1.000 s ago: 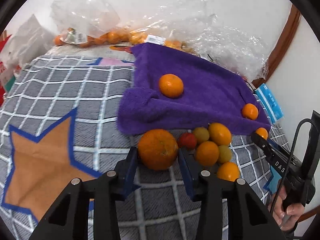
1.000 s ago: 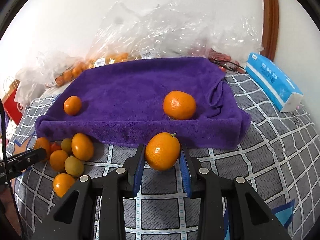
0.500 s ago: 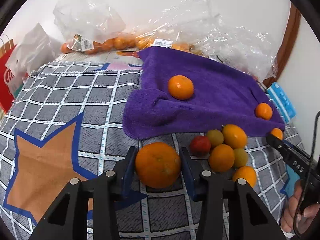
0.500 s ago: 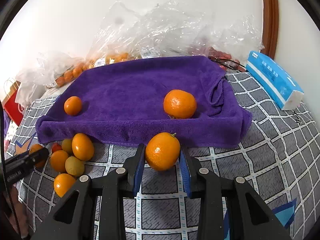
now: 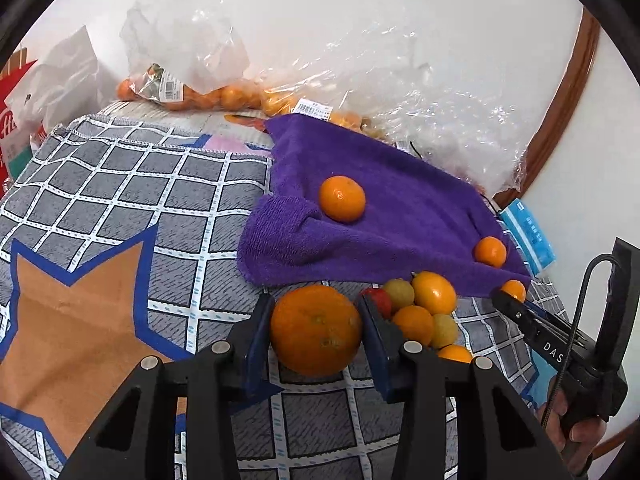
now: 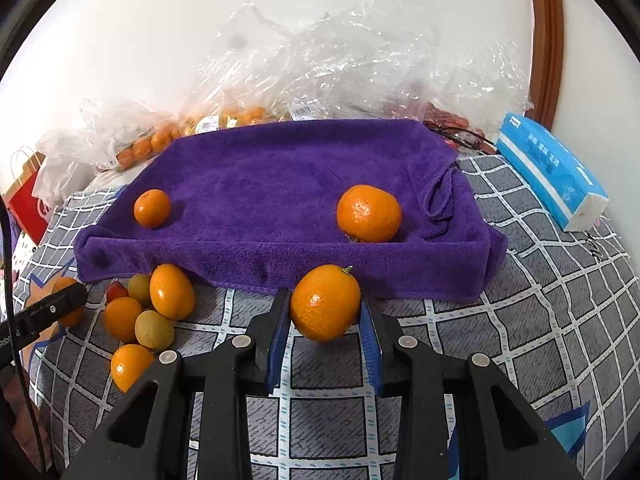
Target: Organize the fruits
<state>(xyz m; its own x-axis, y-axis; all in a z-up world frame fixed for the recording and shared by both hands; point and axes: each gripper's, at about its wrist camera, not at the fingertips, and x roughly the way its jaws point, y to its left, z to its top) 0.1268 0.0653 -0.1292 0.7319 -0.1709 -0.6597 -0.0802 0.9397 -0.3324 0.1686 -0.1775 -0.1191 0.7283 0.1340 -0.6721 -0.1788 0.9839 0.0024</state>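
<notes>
Fruit sorting looks only begun. Two oranges already sit on the purple towel: a small orange toward its left, a larger orange toward its right. The left hand-held gripper is closed around a big orange; the right hand-held gripper is clamped on a medium orange, both just short of the towel's near edge. A loose cluster of small fruits, orange, yellowish and one red, remains beside the towel. The surface is a grey checked cloth with an orange star; whether a counter lies beneath cannot be told. Behind are plastic bags of fruit, a blue tissue pack and a white wall.
</notes>
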